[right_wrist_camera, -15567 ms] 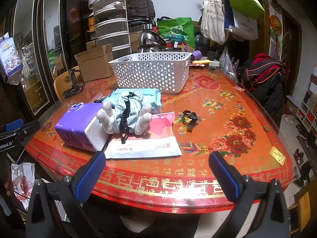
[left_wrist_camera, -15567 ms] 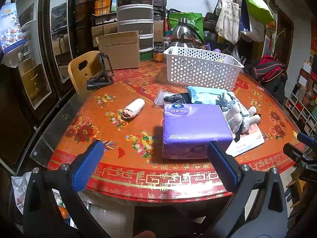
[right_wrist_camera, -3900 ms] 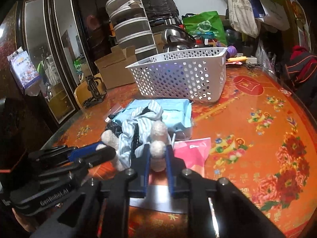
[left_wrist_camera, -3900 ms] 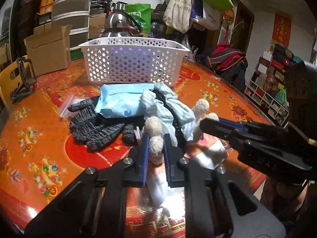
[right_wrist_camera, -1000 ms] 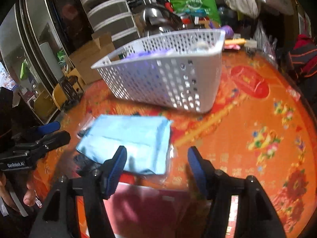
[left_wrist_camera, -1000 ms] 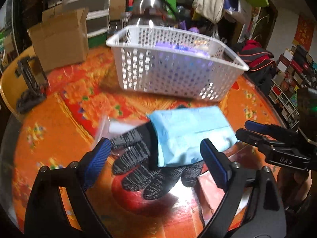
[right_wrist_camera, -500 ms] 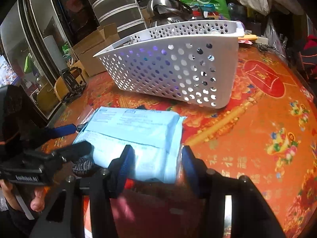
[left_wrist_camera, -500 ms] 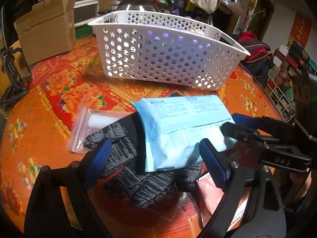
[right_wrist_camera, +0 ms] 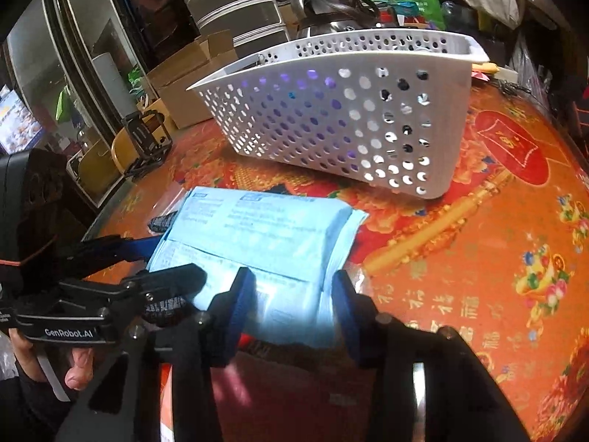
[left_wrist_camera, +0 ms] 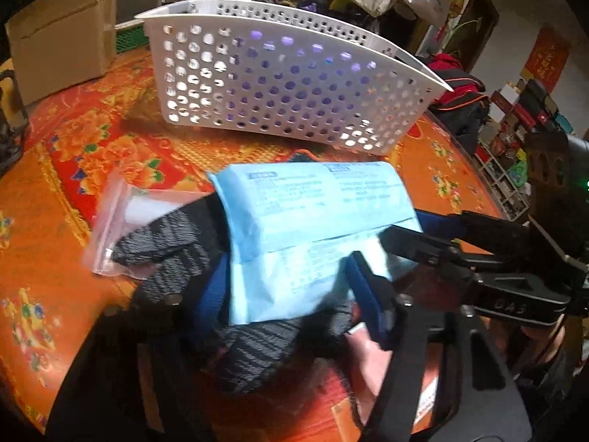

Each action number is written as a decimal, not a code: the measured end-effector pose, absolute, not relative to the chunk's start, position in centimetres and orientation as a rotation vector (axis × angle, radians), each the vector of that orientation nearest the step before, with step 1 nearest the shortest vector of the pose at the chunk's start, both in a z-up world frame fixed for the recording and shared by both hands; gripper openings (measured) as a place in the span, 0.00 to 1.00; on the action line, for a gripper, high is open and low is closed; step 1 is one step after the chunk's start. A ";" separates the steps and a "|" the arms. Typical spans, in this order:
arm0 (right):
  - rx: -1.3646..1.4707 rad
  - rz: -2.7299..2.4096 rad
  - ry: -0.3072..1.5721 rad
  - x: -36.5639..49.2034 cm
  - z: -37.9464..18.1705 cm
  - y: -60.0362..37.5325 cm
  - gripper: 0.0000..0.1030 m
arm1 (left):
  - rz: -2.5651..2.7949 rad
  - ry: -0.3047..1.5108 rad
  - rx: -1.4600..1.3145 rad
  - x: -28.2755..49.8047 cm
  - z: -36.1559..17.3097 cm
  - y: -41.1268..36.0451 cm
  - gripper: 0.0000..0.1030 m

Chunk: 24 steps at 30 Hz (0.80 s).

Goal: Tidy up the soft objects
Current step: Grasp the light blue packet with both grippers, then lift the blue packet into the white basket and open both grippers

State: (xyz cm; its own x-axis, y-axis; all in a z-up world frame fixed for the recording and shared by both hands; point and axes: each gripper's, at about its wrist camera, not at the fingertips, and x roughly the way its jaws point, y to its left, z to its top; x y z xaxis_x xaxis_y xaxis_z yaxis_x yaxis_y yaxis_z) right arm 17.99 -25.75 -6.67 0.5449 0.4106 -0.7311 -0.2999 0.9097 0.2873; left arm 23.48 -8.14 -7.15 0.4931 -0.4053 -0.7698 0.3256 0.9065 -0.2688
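Note:
A light blue soft pack (left_wrist_camera: 313,221) lies on black knit gloves (left_wrist_camera: 173,250) on the red table. My left gripper (left_wrist_camera: 287,294) straddles the pack's near left corner, jaws closing on it; the fingers blur. My right gripper (right_wrist_camera: 291,294) grips the pack's (right_wrist_camera: 265,235) near right end between its blue pads (right_wrist_camera: 239,302). Each gripper shows in the other's view, the right one (left_wrist_camera: 423,235) and the left one (right_wrist_camera: 147,258). The white perforated basket (left_wrist_camera: 287,84) stands behind the pack, something purple inside; it also shows in the right wrist view (right_wrist_camera: 349,110).
A clear zip bag (left_wrist_camera: 121,221) lies left of the gloves. A pink packet (left_wrist_camera: 371,361) lies under the pack's near edge. A cardboard box (left_wrist_camera: 62,40) and a black clamp (right_wrist_camera: 147,143) stand at the back left. Clutter rings the table.
Both grippers moved forward onto the blue pack and narrowed their jaws around its near edge. The pack has lifted slightly off the gloves.

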 end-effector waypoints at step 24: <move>0.059 0.356 0.684 13.2 0.2 -24.7 0.26 | -0.458 0.730 0.000 18.6 0.2 -8.7 0.34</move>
State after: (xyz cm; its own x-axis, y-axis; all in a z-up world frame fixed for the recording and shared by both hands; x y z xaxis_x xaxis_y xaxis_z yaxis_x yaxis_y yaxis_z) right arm 13.15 -24.71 0.17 0.7174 0.3404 -0.6078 -0.3021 0.9382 0.1689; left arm 18.58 -8.72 0.16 0.6510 -0.4034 -0.6430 0.4032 0.9015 -0.1574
